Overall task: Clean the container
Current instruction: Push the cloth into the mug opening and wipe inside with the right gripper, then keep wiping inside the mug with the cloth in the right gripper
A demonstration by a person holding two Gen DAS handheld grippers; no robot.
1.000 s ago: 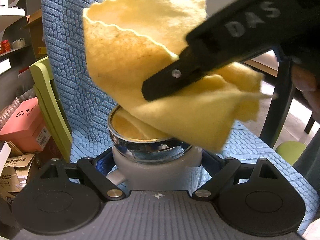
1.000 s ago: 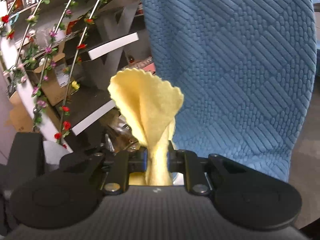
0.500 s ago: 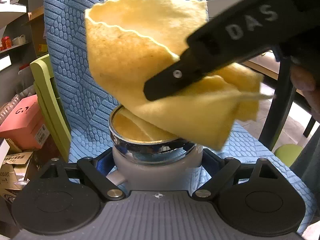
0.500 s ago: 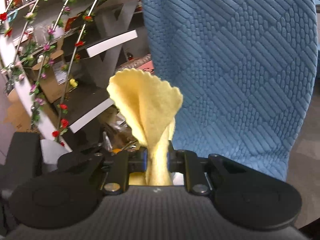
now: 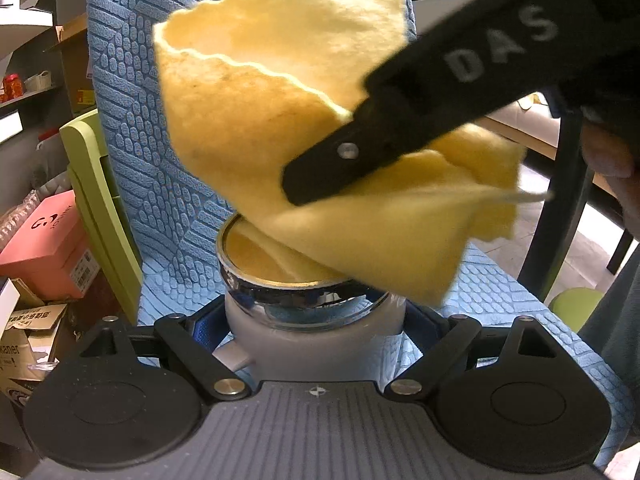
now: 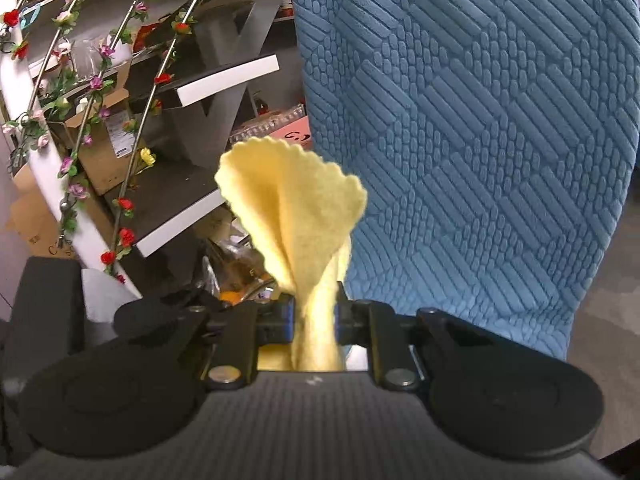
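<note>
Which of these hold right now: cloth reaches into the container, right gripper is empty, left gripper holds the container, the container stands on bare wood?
1. The yellow cloth dips into the container. True.
2. The right gripper is empty. False: it is shut on the yellow cloth.
3. The left gripper holds the container. True: its fingers sit against the white body.
4. The container stands on bare wood. False: blue textured fabric lies under it.
5. The container's rim is shiny metal. True.
</note>
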